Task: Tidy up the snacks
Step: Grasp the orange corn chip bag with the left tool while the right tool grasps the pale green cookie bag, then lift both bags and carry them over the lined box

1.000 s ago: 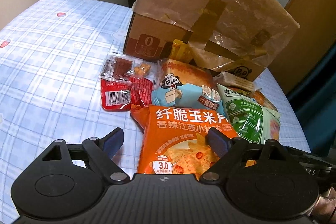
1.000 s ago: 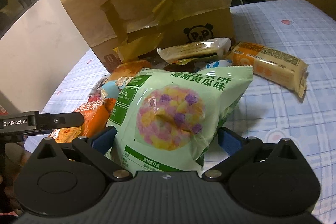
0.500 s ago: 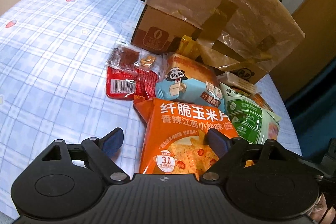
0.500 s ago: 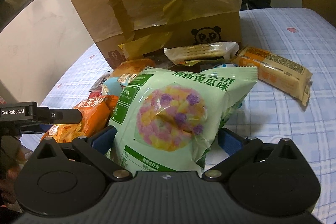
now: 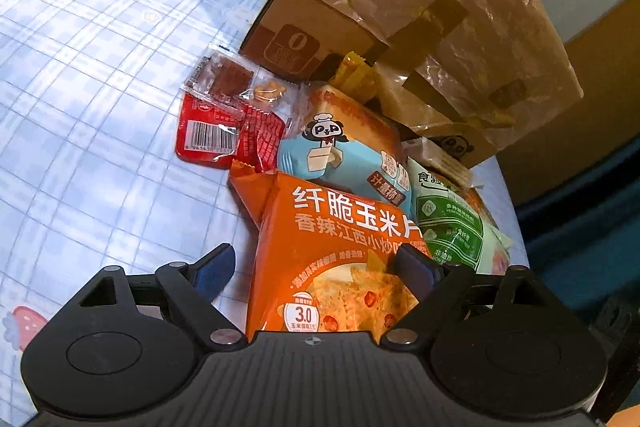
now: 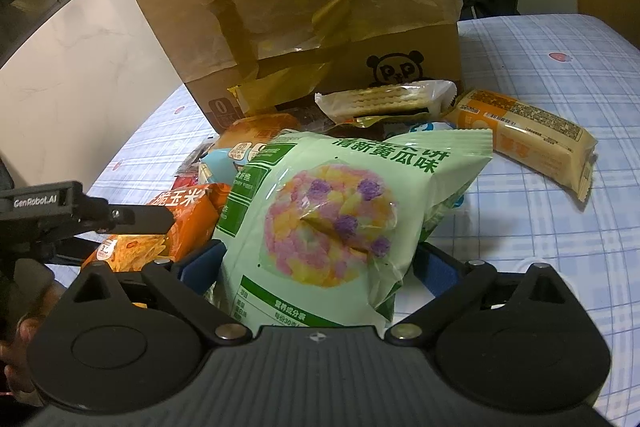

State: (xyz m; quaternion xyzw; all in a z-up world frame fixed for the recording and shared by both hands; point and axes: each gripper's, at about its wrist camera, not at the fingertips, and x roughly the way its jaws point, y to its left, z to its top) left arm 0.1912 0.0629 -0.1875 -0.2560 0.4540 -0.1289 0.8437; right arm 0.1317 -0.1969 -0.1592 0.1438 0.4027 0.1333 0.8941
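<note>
A pile of snacks lies on a blue plaid tablecloth (image 5: pixel 100 67) in front of a cardboard box (image 5: pixel 400 7) with raised flaps. My left gripper (image 5: pixel 314 267) is open around the near end of an orange corn-chip bag (image 5: pixel 340 247); its right finger overlaps the bag and its left finger stands off it. My right gripper (image 6: pixel 318 263) is open with a pale green cucumber-flavour bag (image 6: pixel 332 207) lying between its fingers. One of the left gripper's fingers (image 6: pixel 148 217) shows beside the orange bag (image 6: pixel 188 219).
Red packets (image 5: pixel 216 135) and a blue bread pack (image 5: pixel 344 147) lie behind the orange bag. A cracker pack (image 6: pixel 392 99) and an orange biscuit bar (image 6: pixel 528 139) lie by the box (image 6: pixel 320 7). A person's hand (image 6: pixel 20 339) shows at lower left.
The left gripper has rolled, so the pile now looks tilted in its view, and it sits slightly closer over the orange bag. The right gripper has hardly moved.
</note>
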